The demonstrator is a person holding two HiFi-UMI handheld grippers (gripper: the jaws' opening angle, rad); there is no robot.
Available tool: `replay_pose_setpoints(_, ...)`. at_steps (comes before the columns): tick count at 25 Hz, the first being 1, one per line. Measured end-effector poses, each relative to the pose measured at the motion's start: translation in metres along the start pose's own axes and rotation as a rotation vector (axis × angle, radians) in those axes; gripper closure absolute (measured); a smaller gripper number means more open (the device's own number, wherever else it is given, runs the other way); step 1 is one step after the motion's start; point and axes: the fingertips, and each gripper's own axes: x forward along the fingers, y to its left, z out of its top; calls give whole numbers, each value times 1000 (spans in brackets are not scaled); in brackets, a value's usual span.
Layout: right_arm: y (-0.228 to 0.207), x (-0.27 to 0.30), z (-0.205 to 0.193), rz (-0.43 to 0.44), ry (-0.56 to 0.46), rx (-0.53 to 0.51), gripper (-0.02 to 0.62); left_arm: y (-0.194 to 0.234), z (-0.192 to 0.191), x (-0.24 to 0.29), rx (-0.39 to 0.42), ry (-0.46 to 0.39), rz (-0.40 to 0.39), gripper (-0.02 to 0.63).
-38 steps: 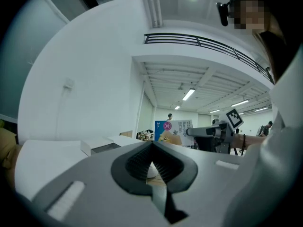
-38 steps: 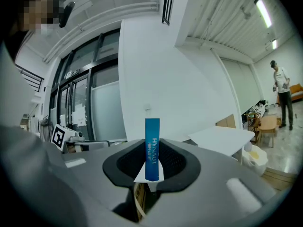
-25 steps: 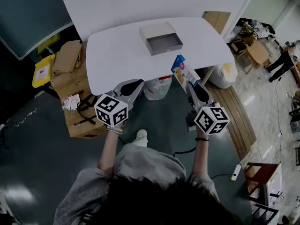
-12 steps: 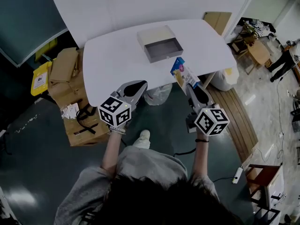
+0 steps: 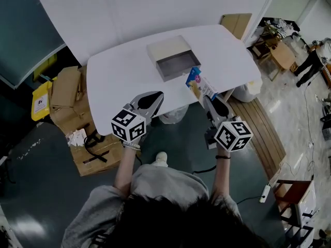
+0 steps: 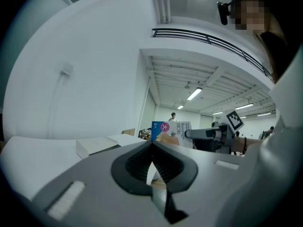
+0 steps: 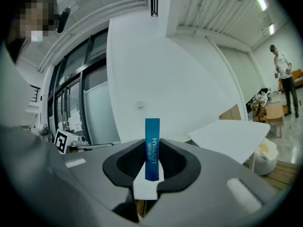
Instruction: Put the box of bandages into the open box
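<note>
The open box (image 5: 173,59), grey inside with a pale lid part behind it, sits in the middle of the white table (image 5: 119,71). My right gripper (image 5: 209,98) is shut on the blue and white box of bandages (image 5: 199,83), holding it upright over the table's near edge, to the right of the open box and nearer to me. In the right gripper view the bandage box's blue edge (image 7: 152,148) stands between the jaws. My left gripper (image 5: 154,96) hovers at the table's near edge, jaws together with nothing in them. From the left gripper view I see the bandage box (image 6: 170,128) and the open box (image 6: 94,145).
Cardboard boxes (image 5: 67,87) and a yellow item (image 5: 37,101) lie on the floor left of the table. A plastic bag (image 5: 173,115) sits under the table and a white sack (image 5: 247,92) at its right end. A person (image 5: 310,63) stands far right.
Both grippers have moved forward toward the table. The bandage box in the right gripper is now closer to the open box.
</note>
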Motion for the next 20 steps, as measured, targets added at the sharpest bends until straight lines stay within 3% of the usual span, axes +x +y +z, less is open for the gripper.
replay_pose_setpoints(11,-16,27,-6,-60,-17,40,500,41,2,21,-10,8,-44,612)
replay_pose_setpoints(20,-29,35,-4,-93,-22,45,500,46,-3,37,-29,17,-80,612)
